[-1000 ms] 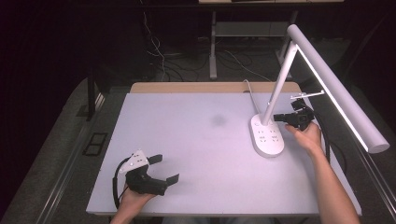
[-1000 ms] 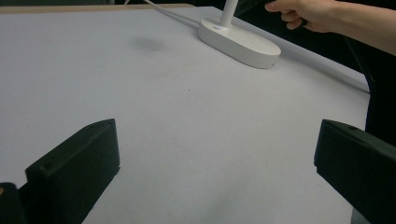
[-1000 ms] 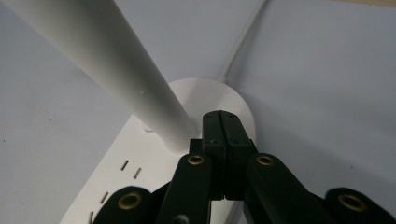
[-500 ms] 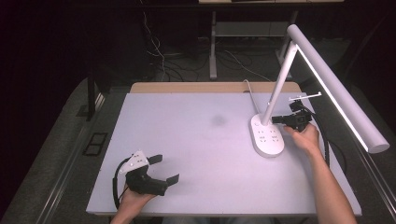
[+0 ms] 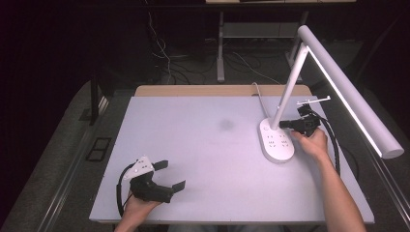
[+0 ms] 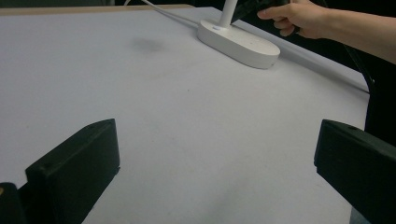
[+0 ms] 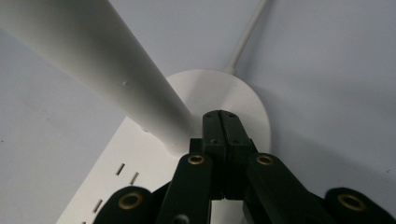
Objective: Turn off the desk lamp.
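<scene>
Right gripper (image 7: 223,119) first: jaws pressed flat together, nothing between them, tips sitting over the rear of the lamp base (image 7: 140,158) right by the foot of the lamp stem (image 7: 93,65). In the right gripper view the tips look to be at or just touching the base near the stem; can't tell real contact. Power sockets show as slots on the base top, lower left of that view, and the white cord (image 7: 247,37) runs off the far end of the base.

From the high view the right gripper (image 5: 285,124) points toward table centre, just right of the stem (image 5: 290,87), w/ the right hand (image 5: 314,141) behind it and a black cable looping back along the forearm.

The lamp: oval base (image 5: 276,141) on the right half of the table (image 5: 193,145), long axis running near-to-far. Stem leans up and to the right; the long head bar (image 5: 350,92) slopes from top of stem down toward the near right, past the table edge, lit strip facing down.

Left gripper (image 5: 171,175): jaws spread wide, empty, at the near left corner of the table, pointing right. In the left gripper view both jaws frame bare table (image 6: 187,140), w/ the base (image 6: 238,42) and right hand (image 6: 299,16) well off ahead
</scene>
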